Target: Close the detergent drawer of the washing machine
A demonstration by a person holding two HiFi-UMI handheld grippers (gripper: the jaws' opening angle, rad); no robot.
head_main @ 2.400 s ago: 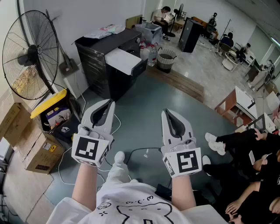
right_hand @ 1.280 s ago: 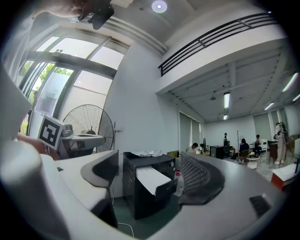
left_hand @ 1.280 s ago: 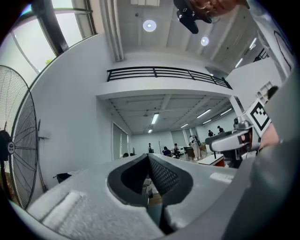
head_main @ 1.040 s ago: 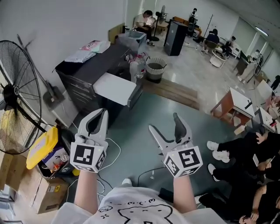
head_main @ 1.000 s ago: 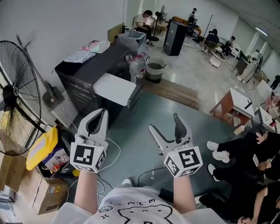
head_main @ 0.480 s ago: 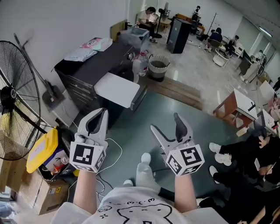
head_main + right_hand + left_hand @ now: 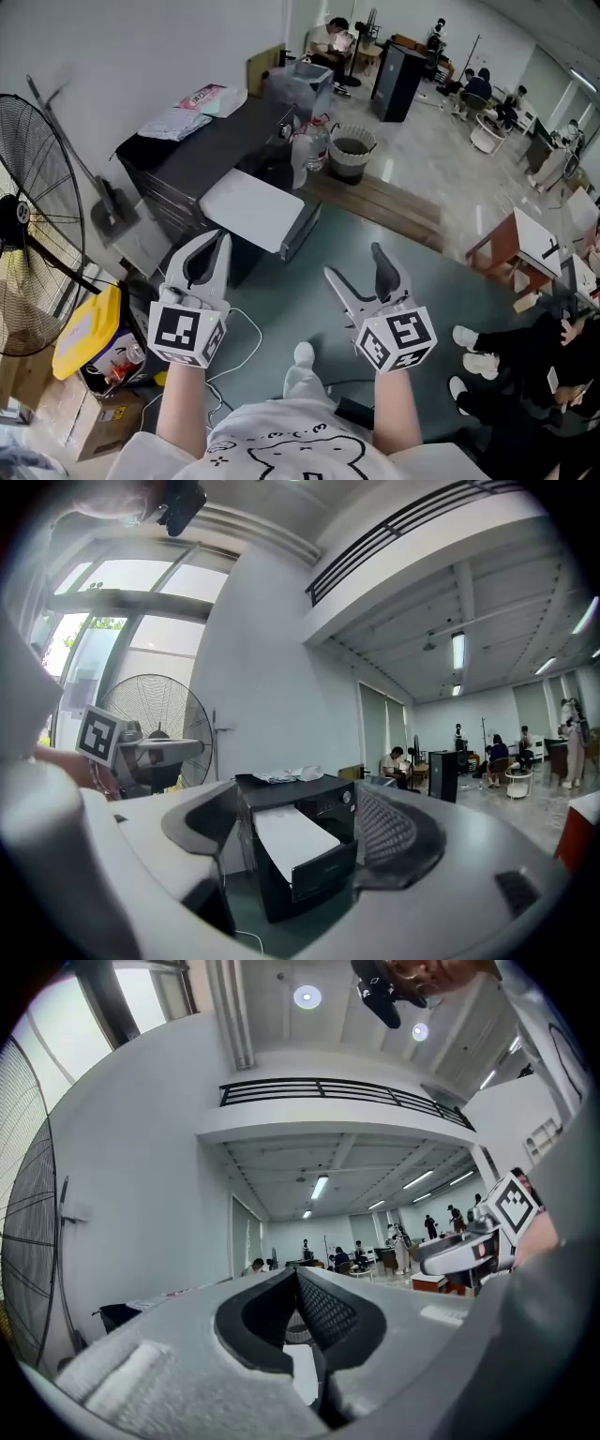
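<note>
A black washing machine (image 7: 211,155) stands against the wall ahead, with a white-topped panel (image 7: 253,208) hanging open from its front. In the right gripper view the same machine (image 7: 314,803) and white panel (image 7: 292,838) show between the jaws, still at a distance. My left gripper (image 7: 217,242) is shut and empty, held in the air short of the machine. My right gripper (image 7: 354,262) is open with nothing in it, over the grey floor. In the left gripper view the left gripper (image 7: 300,1279) has its jaws pressed together.
A large standing fan (image 7: 21,244) and a yellow-lidded box (image 7: 86,323) are at the left. Folded cloths (image 7: 192,101) lie on the machine's top. A bin (image 7: 351,155) and wooden boards (image 7: 384,202) lie beyond it. Cables (image 7: 246,330) trail on the floor. Seated people (image 7: 525,375) are at the right.
The right gripper, shut 2.4 s ago, has opened. The person has stepped forward, so the machine sits nearer and lower in the head view. The left gripper stays shut.
</note>
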